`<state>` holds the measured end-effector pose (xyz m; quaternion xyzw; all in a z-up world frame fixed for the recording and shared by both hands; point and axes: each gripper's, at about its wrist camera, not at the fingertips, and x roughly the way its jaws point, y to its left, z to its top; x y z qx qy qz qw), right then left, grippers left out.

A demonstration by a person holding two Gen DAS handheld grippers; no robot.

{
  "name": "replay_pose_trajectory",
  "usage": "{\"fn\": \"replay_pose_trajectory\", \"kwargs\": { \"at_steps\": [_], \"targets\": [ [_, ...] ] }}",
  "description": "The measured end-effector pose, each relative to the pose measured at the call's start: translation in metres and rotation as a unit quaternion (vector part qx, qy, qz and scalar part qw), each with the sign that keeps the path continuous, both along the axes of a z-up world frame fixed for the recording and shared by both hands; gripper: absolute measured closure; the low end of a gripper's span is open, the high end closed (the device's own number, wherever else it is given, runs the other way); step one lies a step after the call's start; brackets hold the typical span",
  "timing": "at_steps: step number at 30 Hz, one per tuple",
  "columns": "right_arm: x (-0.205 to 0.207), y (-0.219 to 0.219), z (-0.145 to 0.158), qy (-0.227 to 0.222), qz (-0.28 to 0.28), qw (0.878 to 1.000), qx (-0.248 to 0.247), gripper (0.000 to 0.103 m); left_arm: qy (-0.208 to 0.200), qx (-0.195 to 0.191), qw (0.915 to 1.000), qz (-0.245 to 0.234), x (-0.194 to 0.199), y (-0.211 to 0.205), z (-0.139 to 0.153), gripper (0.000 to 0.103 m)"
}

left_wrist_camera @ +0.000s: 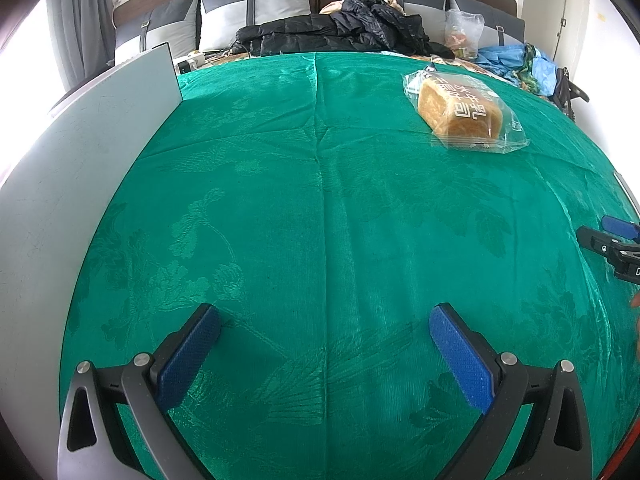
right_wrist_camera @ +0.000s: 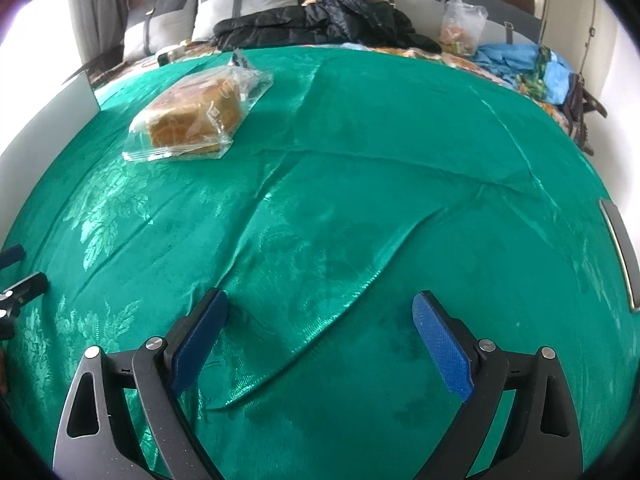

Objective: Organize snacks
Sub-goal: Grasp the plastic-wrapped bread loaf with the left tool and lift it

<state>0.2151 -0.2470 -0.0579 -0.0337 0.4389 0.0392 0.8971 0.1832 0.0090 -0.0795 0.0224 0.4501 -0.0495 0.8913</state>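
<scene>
Bagged bread loaf [right_wrist_camera: 192, 120]: the one snack I am seeing on the green cloth [right_wrist_camera: 340, 200], lying ahead and to the left of the right claw [right_wrist_camera: 320, 328], well apart from it; from the left claw [left_wrist_camera: 324, 344] it is sitting ahead and to the right, likewise well apart.

Claws: I am holding both wide open with nothing between the blue pads [right_wrist_camera: 440, 352]; each is hanging over bare cloth.

Risks, as I am judging them. The clear wrapper is loose and glossy, so pads closing on its slack edge alone may be gripping film rather than bread, and the loaf could be slipping or swinging. Closing hard on the body would be crushing a soft loaf. The cloth is lying in raised folds directly ahead of the right claw; a low approach could be snagging a fold and dragging the cloth, and the loaf with it.

Hidden or unclear. I am not making out any container or shelf for the snack. The grey panel [left_wrist_camera: 100, 152], off to the left of the left claw, is running out of frame, so I cannot tell what it is. A metal-edged object [right_wrist_camera: 620, 256] is being cut off at the right edge. The contents of the clear bag [right_wrist_camera: 460, 28] beyond the cloth are too small for reading, and the black jacket [right_wrist_camera: 320, 20] is covering whatever lies beneath it.
</scene>
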Motion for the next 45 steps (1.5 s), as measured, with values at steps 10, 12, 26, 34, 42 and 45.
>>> {"fn": "replay_pose_trajectory", "kwargs": {
  "at_steps": [10, 12, 26, 34, 42, 45],
  "targets": [
    [-0.002, -0.003, 0.001, -0.007, 0.028, 1.0, 0.004, 0.007, 0.039, -0.045, 0.9983, 0.003, 0.029, -0.022, 0.024, 0.006],
    [-0.003, -0.004, 0.001, -0.007, 0.029, 1.0, 0.005, 0.007, 0.018, -0.062, 0.9978, -0.018, 0.045, -0.04, 0.047, 0.006],
    [-0.001, -0.003, 0.001, -0.007, 0.029, 1.0, 0.004, 0.007, 0.154, -0.004, 0.9875, -0.034, 0.207, -0.159, 0.033, 0.005],
    [-0.001, -0.002, 0.001, -0.007, 0.03, 1.0, 0.004, 0.007, 0.127, -0.019, 0.9917, 0.007, 0.207, -0.143, 0.019, 0.031],
    [0.003, 0.002, 0.0, -0.007, 0.033, 0.999, 0.003, 0.007, 0.073, -0.043, 0.9964, -0.005, 0.136, -0.077, 0.06, 0.032],
    [0.003, 0.001, 0.0, -0.007, 0.032, 0.999, 0.003, 0.007, 0.068, -0.007, 0.9976, -0.005, 0.108, -0.047, 0.06, 0.032]
  ]
}}
